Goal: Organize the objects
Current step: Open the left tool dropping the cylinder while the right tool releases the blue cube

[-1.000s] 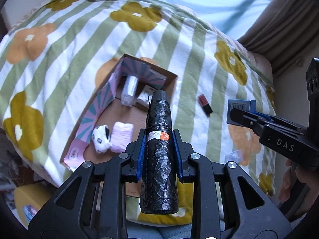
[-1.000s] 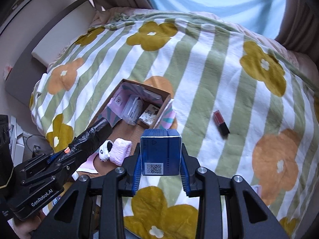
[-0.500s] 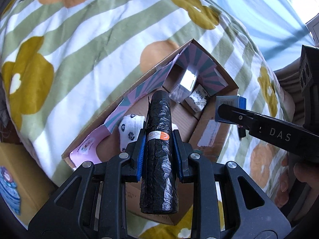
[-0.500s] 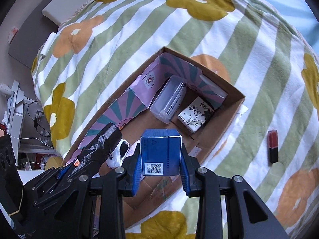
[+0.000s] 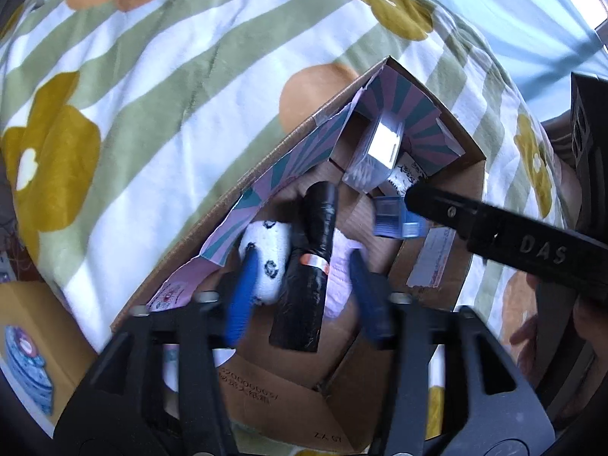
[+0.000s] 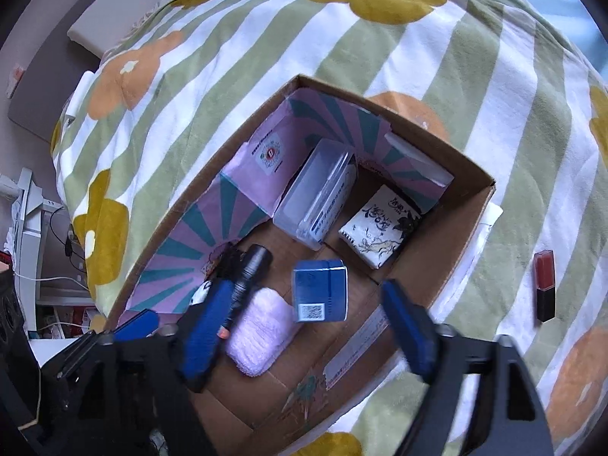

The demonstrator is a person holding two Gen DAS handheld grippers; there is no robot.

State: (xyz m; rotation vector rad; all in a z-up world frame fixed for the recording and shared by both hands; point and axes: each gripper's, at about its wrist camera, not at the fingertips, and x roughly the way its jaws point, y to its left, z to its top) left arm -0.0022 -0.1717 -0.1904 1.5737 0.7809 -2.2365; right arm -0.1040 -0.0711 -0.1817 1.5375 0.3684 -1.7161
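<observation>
An open cardboard box lies on the flowered striped bedspread. Both grippers hang over it, open. My left gripper has its blue pads apart; the black bag roll lies loose between them, across a panda-print sock and a pink cloth. My right gripper is open wide; the blue box lies free on the box floor below it. It also shows in the left wrist view.
The cardboard box also holds a clear plastic case and a white printed packet. A red and black lipstick lies on the bedspread to the right of the box. Shelving and cables stand off the bed's left edge.
Both grippers opened. The black roll dropped out of the left one and the blue box out of the right one, both into the cardboard box. Both grippers moved lower over the box.
</observation>
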